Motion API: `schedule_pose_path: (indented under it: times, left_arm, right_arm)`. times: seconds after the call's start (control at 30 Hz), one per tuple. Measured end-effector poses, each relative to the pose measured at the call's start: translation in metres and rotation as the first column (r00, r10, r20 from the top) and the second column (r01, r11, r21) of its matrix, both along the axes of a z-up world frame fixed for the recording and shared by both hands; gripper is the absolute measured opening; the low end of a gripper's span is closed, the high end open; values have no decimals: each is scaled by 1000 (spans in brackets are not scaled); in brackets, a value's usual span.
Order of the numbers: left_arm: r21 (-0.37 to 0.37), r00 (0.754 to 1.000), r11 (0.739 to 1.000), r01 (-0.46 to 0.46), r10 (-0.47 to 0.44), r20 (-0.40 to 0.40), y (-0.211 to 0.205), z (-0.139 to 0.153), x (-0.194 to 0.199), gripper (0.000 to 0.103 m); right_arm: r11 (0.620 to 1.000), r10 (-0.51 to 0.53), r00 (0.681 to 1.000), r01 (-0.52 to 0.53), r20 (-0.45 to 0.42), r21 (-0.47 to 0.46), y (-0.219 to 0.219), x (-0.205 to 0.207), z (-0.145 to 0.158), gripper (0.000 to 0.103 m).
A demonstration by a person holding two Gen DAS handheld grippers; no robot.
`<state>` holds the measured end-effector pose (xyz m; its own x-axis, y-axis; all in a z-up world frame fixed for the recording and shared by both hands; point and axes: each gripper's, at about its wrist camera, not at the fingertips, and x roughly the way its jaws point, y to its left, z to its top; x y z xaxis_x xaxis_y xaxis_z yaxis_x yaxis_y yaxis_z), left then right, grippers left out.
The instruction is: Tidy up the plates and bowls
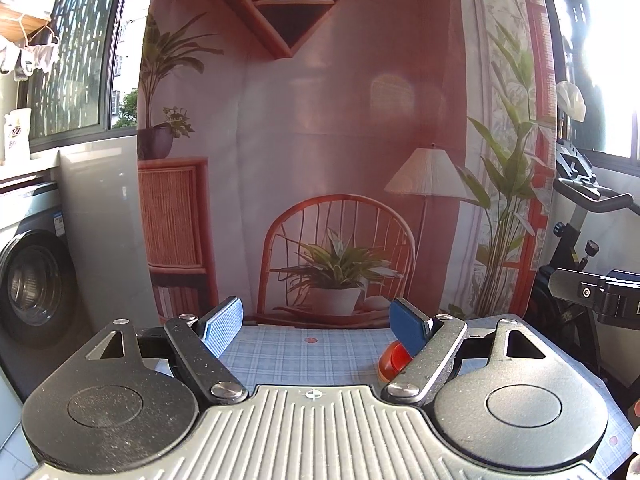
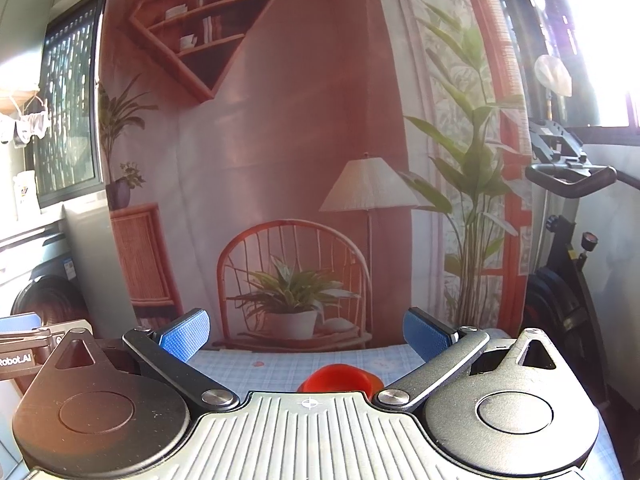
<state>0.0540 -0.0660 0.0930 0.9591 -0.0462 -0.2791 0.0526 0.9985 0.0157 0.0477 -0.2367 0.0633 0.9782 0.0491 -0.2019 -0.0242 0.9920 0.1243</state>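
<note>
A red bowl (image 2: 337,377) sits on the blue-checked tablecloth (image 2: 280,364), just ahead of my right gripper (image 2: 306,336) and mostly hidden behind its body. That gripper is open, with nothing between its blue pads. In the left wrist view the same red bowl (image 1: 392,362) peeks out beside the right fingertip (image 1: 408,330). My left gripper (image 1: 316,326) is open and empty above the tablecloth (image 1: 304,356). The left gripper's edge (image 2: 24,344) shows at the far left of the right wrist view. No plates are in sight.
A printed backdrop (image 1: 320,140) of a chair and plants hangs right behind the table's far edge. A washing machine (image 1: 32,280) stands to the left and an exercise bike (image 2: 568,240) to the right. A small pink dot (image 1: 310,340) marks the cloth.
</note>
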Motion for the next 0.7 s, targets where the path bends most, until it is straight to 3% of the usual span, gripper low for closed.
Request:
schedule_pose_path:
  times: [0.7]
  left_arm:
    - [0,1000,1000,31,-31,3,4,1,1,83]
  right_arm:
    - [1000,-2,1000,2,-6,1,-1,-1,-3,103]
